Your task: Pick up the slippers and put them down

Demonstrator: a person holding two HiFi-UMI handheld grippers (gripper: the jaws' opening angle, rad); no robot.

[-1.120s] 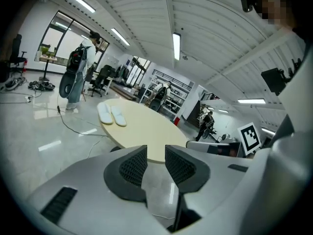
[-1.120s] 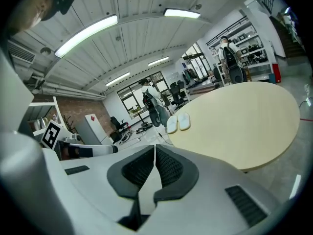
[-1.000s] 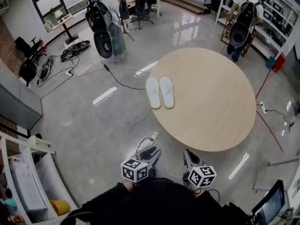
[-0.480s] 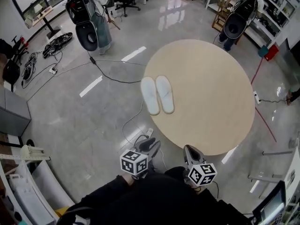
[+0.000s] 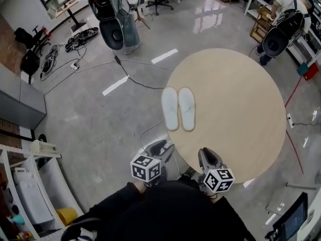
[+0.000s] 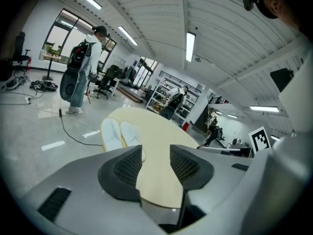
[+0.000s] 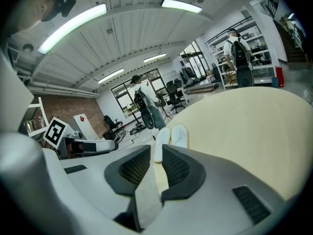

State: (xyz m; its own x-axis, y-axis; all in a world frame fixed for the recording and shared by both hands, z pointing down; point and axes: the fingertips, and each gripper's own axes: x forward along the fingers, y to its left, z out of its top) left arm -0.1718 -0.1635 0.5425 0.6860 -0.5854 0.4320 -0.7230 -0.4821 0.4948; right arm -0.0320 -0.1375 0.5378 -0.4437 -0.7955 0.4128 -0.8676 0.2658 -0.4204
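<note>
Two white slippers lie side by side, soles down, near the left edge of the round beige table. They also show in the left gripper view as slippers and in the right gripper view as slippers. My left gripper hangs over the floor just short of the table's near edge; its jaws have just been opening and stand apart with nothing between them. My right gripper is at the near rim. Its jaws have just been opening to a narrow gap, also with nothing in it. Both point toward the slippers.
A person with a large backpack stands on the floor beyond the table's left, another person by shelves at far right. Cables trail over the grey floor, one beside the table. Shelving with bins stands at lower left.
Both grippers have travelled forward to the table's near edge, and the slippers appear closer. The slippers have not moved on the table.
</note>
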